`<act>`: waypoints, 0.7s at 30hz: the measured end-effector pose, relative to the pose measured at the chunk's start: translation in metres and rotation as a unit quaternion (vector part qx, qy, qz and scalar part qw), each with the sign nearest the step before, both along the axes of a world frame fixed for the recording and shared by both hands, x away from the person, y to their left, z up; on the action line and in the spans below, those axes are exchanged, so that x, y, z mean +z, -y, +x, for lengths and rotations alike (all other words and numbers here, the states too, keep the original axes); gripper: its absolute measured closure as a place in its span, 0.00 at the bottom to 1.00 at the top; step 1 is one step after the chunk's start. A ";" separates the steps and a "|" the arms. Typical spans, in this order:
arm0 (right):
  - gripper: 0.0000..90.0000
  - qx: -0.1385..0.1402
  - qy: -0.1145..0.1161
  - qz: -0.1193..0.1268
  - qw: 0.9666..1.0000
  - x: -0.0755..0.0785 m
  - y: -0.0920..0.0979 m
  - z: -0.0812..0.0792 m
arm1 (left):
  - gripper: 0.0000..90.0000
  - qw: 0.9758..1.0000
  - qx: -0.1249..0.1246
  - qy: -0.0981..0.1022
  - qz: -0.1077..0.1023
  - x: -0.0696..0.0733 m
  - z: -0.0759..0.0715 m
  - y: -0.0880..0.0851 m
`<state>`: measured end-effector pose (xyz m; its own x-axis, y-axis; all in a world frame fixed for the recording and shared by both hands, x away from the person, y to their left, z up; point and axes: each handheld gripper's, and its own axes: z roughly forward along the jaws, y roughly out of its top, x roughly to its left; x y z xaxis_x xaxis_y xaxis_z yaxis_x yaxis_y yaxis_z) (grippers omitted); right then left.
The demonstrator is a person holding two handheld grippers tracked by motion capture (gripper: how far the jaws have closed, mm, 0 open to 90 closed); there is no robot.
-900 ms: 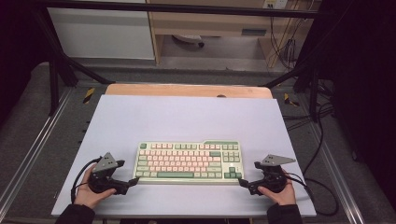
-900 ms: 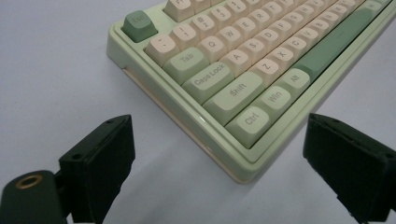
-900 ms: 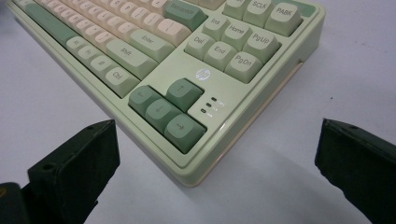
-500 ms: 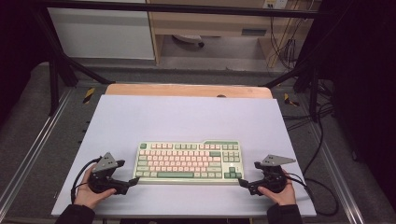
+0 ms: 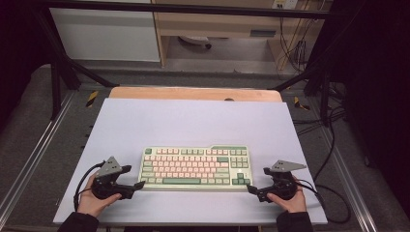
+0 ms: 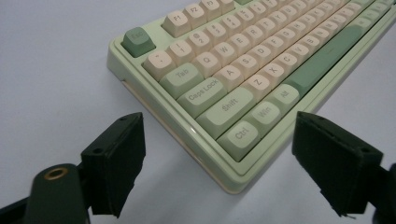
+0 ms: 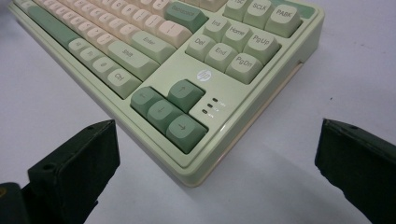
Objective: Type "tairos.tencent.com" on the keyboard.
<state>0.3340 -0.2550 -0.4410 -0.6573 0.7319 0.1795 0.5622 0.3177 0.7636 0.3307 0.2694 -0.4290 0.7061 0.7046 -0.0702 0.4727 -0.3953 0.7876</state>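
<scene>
A pale green keyboard (image 5: 196, 166) with cream and green keys lies flat near the front of the white table top (image 5: 193, 121). My left gripper (image 5: 137, 185) sits at its front left corner, held by a hand. In the left gripper view the keyboard (image 6: 243, 74) has its Ctrl corner just ahead of the left gripper (image 6: 219, 140), whose jaws stand open and apart from it. My right gripper (image 5: 252, 189) sits at the front right corner. In the right gripper view the arrow-key corner of the keyboard (image 7: 187, 70) lies between the wide open jaws of the right gripper (image 7: 219, 144), untouched.
A wooden strip (image 5: 193, 93) runs along the table's far edge. Metal frame rails (image 5: 29, 159) flank the table. Black cables (image 5: 333, 193) trail off to the right. Bare table surface stretches behind the keyboard.
</scene>
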 end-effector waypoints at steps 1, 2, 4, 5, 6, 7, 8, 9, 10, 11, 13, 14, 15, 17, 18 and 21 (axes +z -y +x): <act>0.00 0.000 0.000 0.001 1.000 0.000 0.000 0.000 | 0.25 1.000 -0.002 -0.001 -0.001 0.000 0.000 0.000; 0.00 -0.001 -0.001 0.002 1.000 0.000 -0.001 0.000 | 0.26 1.000 -0.003 -0.003 -0.002 0.001 0.000 0.001; 0.00 0.000 0.000 -0.001 1.000 -0.001 -0.001 0.000 | 0.28 1.000 -0.005 -0.006 -0.002 0.002 0.001 0.003; 0.00 0.001 0.000 -0.001 1.000 -0.001 -0.001 0.000 | 0.29 1.000 -0.007 -0.008 -0.003 0.002 0.001 0.004; 0.00 0.001 0.000 -0.001 1.000 -0.001 0.000 0.000 | 0.30 1.000 -0.007 -0.009 -0.004 0.003 0.001 0.005; 0.00 0.001 0.000 -0.001 1.000 -0.001 0.000 0.000 | 0.32 1.000 -0.008 -0.009 -0.004 0.003 0.002 0.006; 0.00 0.000 0.000 -0.001 1.000 -0.001 0.000 0.000 | 0.35 1.000 -0.006 -0.008 -0.005 0.005 0.002 0.008; 0.00 0.000 -0.001 0.001 1.000 0.000 -0.001 0.000 | 0.37 1.000 -0.006 -0.008 -0.005 0.005 0.002 0.008; 0.00 0.000 -0.001 0.001 1.000 0.000 -0.001 0.000 | 0.37 1.000 -0.006 -0.009 -0.005 0.005 0.002 0.009; 0.00 0.000 0.000 0.001 1.000 0.000 -0.001 0.000 | 0.38 1.000 -0.006 -0.008 -0.006 0.006 0.003 0.010; 0.00 0.000 0.000 -0.001 1.000 -0.001 0.000 0.000 | 0.43 1.000 -0.005 -0.009 -0.007 0.007 0.003 0.012; 0.00 0.000 0.000 -0.001 1.000 -0.001 0.000 0.000 | 0.43 1.000 -0.004 -0.009 -0.007 0.008 0.004 0.013; 0.00 0.001 -0.001 0.000 1.000 -0.001 -0.001 0.000 | 0.47 1.000 -0.004 -0.009 -0.007 0.009 0.004 0.014; 0.00 0.002 0.000 0.000 1.000 -0.001 -0.001 0.001 | 0.48 1.000 -0.002 -0.008 -0.005 0.010 0.004 0.015; 0.00 0.003 0.001 -0.001 1.000 -0.001 -0.001 0.001 | 0.52 1.000 -0.001 -0.006 -0.005 0.010 0.004 0.016; 0.00 0.002 0.000 -0.001 1.000 -0.001 -0.001 0.001 | 0.57 1.000 0.001 -0.001 -0.002 0.012 0.005 0.019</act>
<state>0.3346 -0.2543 -0.4420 -0.6608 0.7289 0.1791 0.5612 0.3214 0.7628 0.3358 0.2507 -0.4166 0.7041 0.7061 -0.0751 0.4761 -0.3910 0.7877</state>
